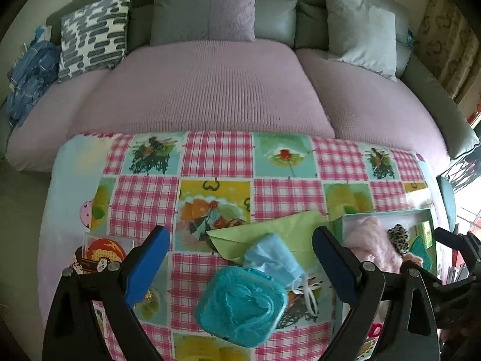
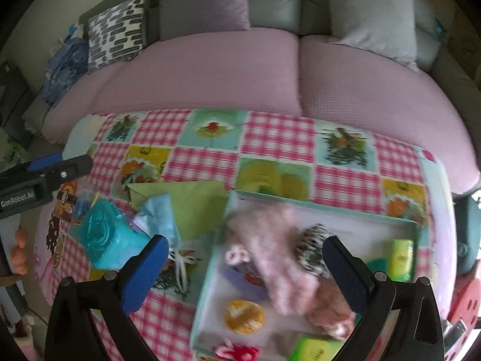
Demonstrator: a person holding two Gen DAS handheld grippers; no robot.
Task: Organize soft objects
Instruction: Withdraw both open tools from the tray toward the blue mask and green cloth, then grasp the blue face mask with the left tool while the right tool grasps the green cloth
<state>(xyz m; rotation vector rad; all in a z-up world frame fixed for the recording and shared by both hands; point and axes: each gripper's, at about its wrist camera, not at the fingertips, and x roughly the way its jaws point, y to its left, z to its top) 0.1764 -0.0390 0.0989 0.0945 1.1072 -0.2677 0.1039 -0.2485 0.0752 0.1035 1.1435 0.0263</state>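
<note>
Your left gripper (image 1: 240, 258) hangs with its jaws spread wide and empty above the teal container (image 1: 240, 303) and the light-blue drawstring pouch (image 1: 272, 257) on the checked tablecloth (image 1: 216, 156). Your right gripper (image 2: 245, 266) is likewise released (nothing between its fingers), over the tray (image 2: 210, 270) holding the blurred pink fluffy piece (image 2: 276, 258).

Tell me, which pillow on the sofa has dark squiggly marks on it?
The patterned pillow at the sofa's left end: white with dark dashes. The grey pillow and lilac pillow are plain.
</note>
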